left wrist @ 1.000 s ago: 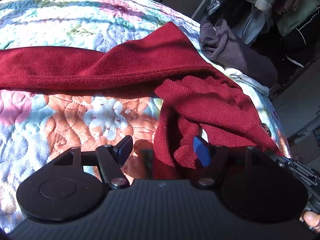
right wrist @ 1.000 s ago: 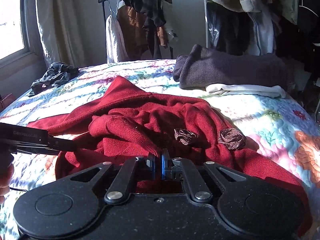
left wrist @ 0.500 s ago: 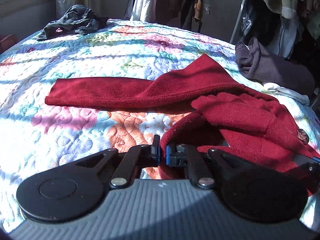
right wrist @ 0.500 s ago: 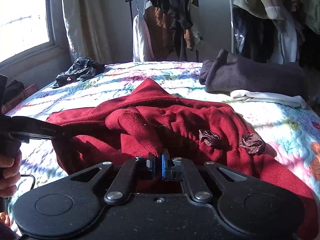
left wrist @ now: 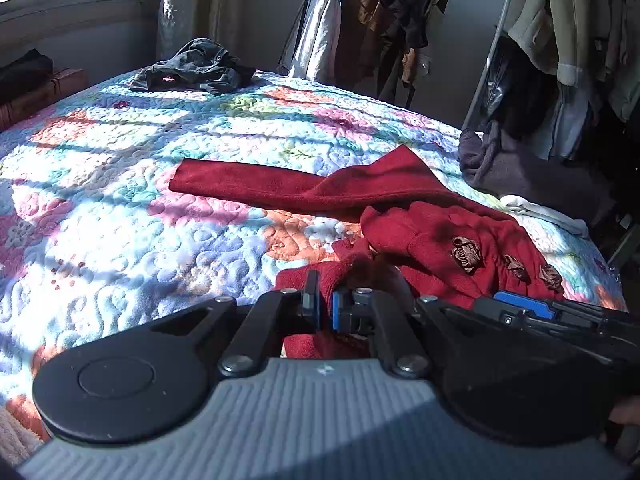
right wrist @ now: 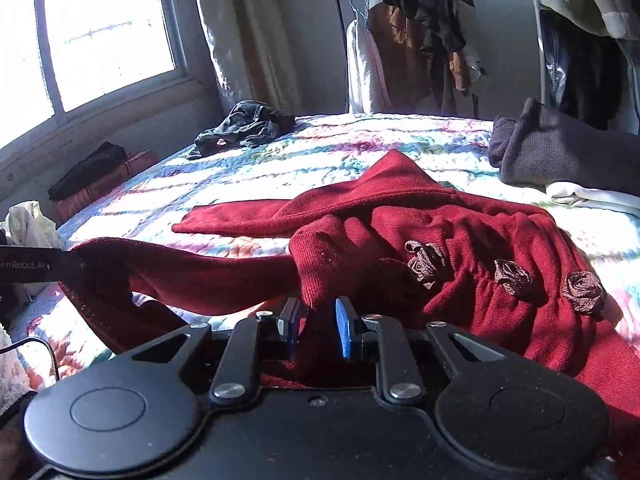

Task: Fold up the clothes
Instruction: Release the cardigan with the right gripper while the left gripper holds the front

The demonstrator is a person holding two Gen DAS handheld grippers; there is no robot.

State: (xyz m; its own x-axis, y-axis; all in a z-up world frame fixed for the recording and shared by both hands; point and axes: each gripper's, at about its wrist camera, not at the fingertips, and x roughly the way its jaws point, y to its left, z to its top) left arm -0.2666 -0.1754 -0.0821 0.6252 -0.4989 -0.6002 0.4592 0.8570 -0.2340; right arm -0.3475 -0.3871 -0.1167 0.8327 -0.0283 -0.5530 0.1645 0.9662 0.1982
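Observation:
A dark red knit sweater (left wrist: pixel 440 236) with brown fabric rosettes (right wrist: pixel 426 260) lies crumpled on the flowered quilt (left wrist: pixel 140 208). One sleeve (left wrist: pixel 256 188) stretches flat to the left. My left gripper (left wrist: pixel 325 306) is shut on a fold of the sweater's near edge. My right gripper (right wrist: pixel 317 318) has its jaws a little apart, with red cloth pinched between them. It also shows in the left wrist view (left wrist: pixel 524 306) at the right. In the right wrist view the left gripper (right wrist: pixel 40 270) holds a stretched band of cloth at the far left.
A folded dark grey garment (right wrist: pixel 560 152) on white cloth (right wrist: pixel 592 196) sits at the bed's right side. A crumpled dark garment (left wrist: pixel 192 66) lies at the far end. Clothes racks (right wrist: pixel 416 40) stand behind the bed. A window (right wrist: pixel 80 40) is at left.
My left gripper closed on the sweater's edge and pulled it back and up. My right gripper's jaws parted slightly around the cloth. Both views rose and tilted up.

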